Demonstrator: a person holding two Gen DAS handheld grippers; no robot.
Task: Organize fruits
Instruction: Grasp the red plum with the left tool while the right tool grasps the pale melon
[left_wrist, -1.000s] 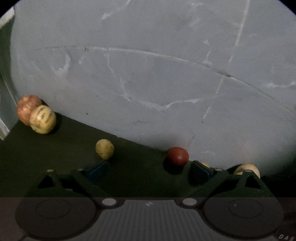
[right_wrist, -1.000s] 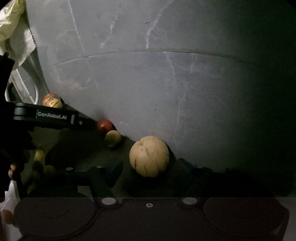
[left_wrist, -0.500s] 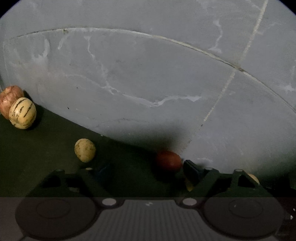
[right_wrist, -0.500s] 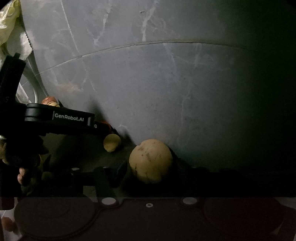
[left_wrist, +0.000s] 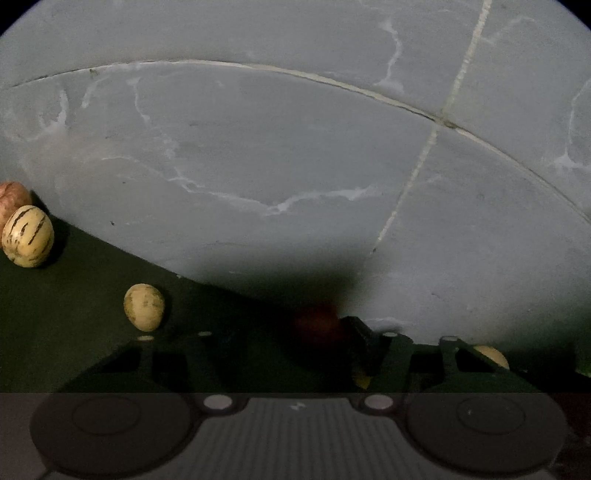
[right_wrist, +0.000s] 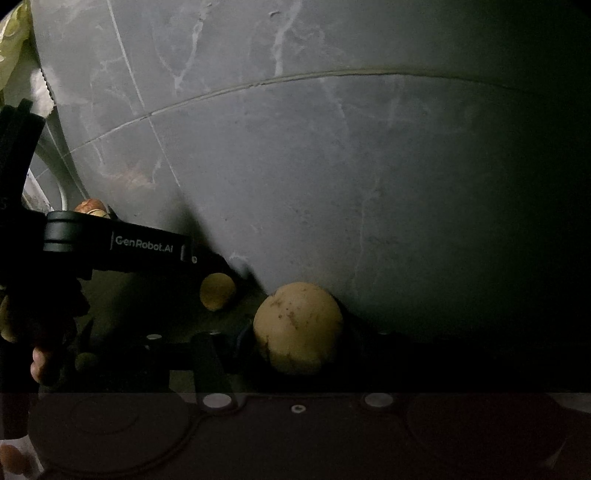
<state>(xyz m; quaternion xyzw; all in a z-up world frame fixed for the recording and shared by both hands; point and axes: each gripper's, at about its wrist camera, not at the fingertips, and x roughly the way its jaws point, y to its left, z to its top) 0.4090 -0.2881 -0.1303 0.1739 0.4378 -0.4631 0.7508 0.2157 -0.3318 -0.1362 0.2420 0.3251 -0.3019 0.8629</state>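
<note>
In the left wrist view a dark red fruit (left_wrist: 317, 325) lies in shadow on the dark green surface against the grey wall. It sits between the fingers of my open left gripper (left_wrist: 280, 339), close to the right finger. A small yellow fruit (left_wrist: 144, 306) lies to the left, with a striped yellow fruit (left_wrist: 27, 236) and a reddish fruit (left_wrist: 11, 195) at the far left. In the right wrist view a large yellow fruit (right_wrist: 299, 326) sits between the fingers of my open right gripper (right_wrist: 306, 343). The left gripper's body (right_wrist: 122, 247) crosses that view at the left.
A grey marble-tiled wall (left_wrist: 295, 166) stands right behind the fruits. Another yellow fruit (left_wrist: 491, 356) shows behind the left gripper's right finger. A small yellow fruit (right_wrist: 218, 290) lies beneath the left gripper in the right wrist view. The scene is dim.
Both grippers have moved forward toward the wall. The red fruit now lies between the left fingers and the large yellow fruit between the right fingers.
</note>
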